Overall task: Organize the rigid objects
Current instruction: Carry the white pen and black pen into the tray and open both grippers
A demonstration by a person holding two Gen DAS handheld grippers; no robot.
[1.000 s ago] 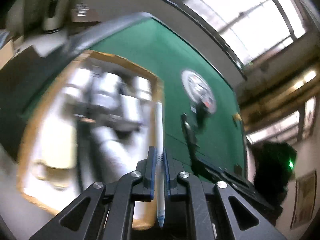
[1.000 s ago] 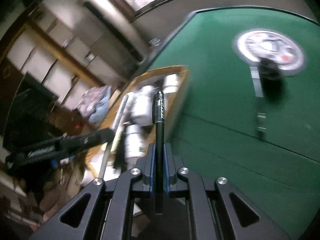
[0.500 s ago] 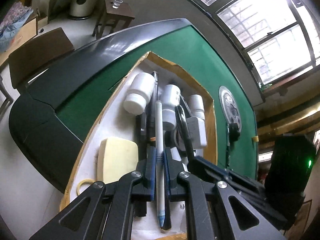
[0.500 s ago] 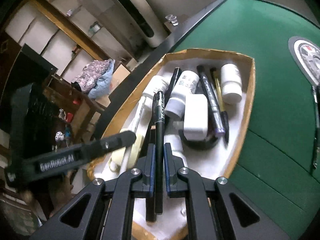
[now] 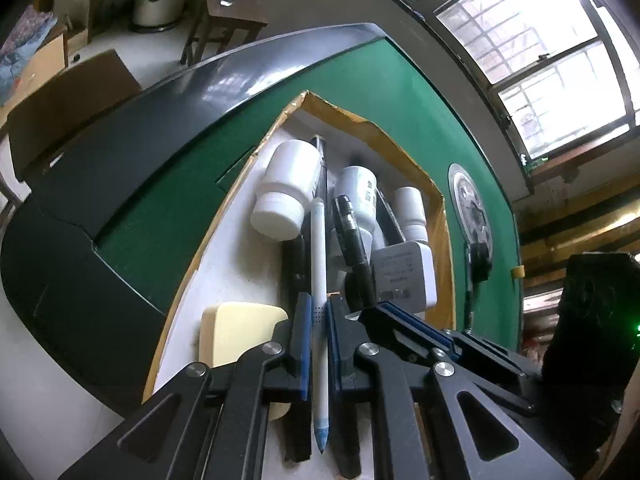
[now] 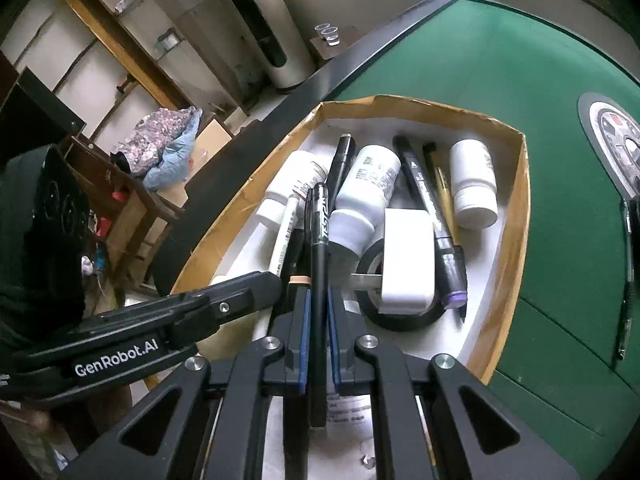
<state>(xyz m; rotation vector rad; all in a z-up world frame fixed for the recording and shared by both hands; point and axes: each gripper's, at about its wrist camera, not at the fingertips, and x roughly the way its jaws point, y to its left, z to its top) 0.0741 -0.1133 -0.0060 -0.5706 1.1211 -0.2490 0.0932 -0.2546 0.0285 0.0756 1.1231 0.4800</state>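
A cardboard box [image 5: 438, 216] [image 6: 516, 216] with a white lining lies on the green table [image 5: 168, 208]. It holds white bottles [image 5: 288, 184] [image 6: 474, 178], markers [image 6: 428, 196], a white charger [image 5: 404, 276] [image 6: 408, 256], a black tape roll [image 6: 400, 322] and a yellow sponge [image 5: 236, 334]. My left gripper [image 5: 318, 312] is shut on a white pen [image 5: 318, 264] over the box. My right gripper [image 6: 318, 312] is shut on a black pen [image 6: 320, 248] just beside it; that pen also shows in the left wrist view [image 5: 352, 236].
A round grey disc [image 5: 470, 208] [image 6: 612, 140] and a black pen [image 6: 628, 280] lie on the green felt beyond the box. The table has a dark rim [image 5: 120, 136]. Shelves and a stool stand past the table edge.
Both grippers have swung from the open felt to above the box and moved closer to its contents, each still holding its pen.
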